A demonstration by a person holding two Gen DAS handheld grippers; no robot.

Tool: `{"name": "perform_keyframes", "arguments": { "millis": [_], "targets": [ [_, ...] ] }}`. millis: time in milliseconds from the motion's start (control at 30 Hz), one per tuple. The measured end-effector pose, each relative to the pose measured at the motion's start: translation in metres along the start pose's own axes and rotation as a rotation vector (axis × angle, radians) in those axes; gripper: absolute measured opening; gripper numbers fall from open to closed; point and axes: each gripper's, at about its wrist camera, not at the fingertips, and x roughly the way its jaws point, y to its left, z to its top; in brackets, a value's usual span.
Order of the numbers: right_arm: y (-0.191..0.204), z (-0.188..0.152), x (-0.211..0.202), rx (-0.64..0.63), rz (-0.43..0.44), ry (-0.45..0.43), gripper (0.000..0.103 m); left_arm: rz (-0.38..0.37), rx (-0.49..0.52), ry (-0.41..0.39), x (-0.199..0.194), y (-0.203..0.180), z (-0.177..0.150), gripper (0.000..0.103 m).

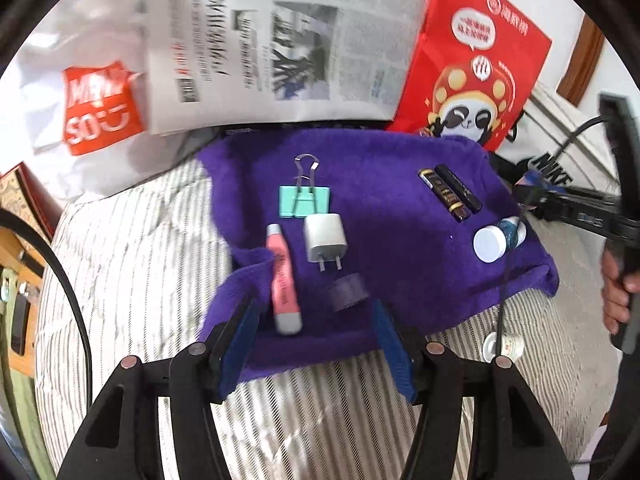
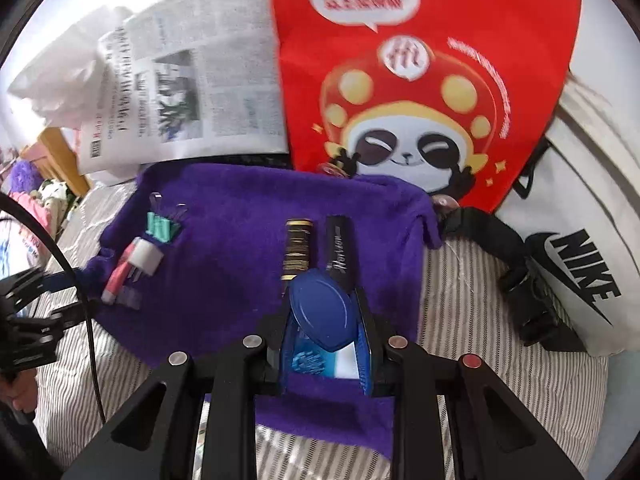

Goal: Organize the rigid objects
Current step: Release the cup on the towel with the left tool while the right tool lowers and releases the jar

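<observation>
Left gripper spread wide over purple towel, pink tube at its 11 o'clock, right gripper pinching blue-capped bottle, black "Horien" tube at 12 o'clock, white "NIKE" bag at 3 o'clock, orange "MINISO" bag

The left gripper hovers with its jaws spread wide over the near edge of the purple towel. The right gripper is clamped on a small blue-capped bottle at the towel's right side, held by a hand.
</observation>
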Motion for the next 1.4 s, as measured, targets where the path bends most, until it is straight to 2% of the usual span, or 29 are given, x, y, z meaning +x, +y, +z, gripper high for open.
{"name": "perform_keyframes", "arguments": {
  "millis": [200, 500, 733, 900, 1100, 1267, 1367, 1400],
  "targets": [
    [-0.007, 0.006, 0.034, 0.007, -0.028, 0.064, 0.026, -0.009, -0.032, -0.021, -0.01, 0.013, -0.004, 0.059],
    [-0.014, 0.027, 0.078, 0.04, -0.167, 0.089, 0.026, -0.024, -0.049, -0.026, -0.012, 0.015, -0.01, 0.059],
    [-0.017, 0.043, 0.102, 0.071, -0.157, 0.1, 0.026, -0.018, -0.057, -0.028, -0.013, 0.018, -0.012, 0.059],
    [-0.032, 0.044, 0.104, 0.113, -0.083, 0.11, 0.027, -0.029, -0.062, -0.024, -0.013, 0.016, -0.012, 0.059],
    [-0.024, 0.038, 0.097, 0.05, -0.073, 0.141, 0.036, -0.023, -0.045, -0.017, -0.018, 0.006, -0.015, 0.059],
    [-0.025, 0.02, 0.077, 0.063, -0.039, 0.136, 0.037, -0.019, -0.017, -0.013, -0.026, -0.01, -0.022, 0.063],
    [-0.023, 0.006, 0.058, 0.06, -0.035, 0.118, 0.053, -0.029, -0.01, -0.003, -0.028, -0.02, -0.03, 0.063],
    [-0.02, -0.002, 0.048, 0.059, -0.028, 0.108, 0.056, -0.029, -0.003, 0.001, -0.028, -0.026, -0.034, 0.063]
  ]
}}
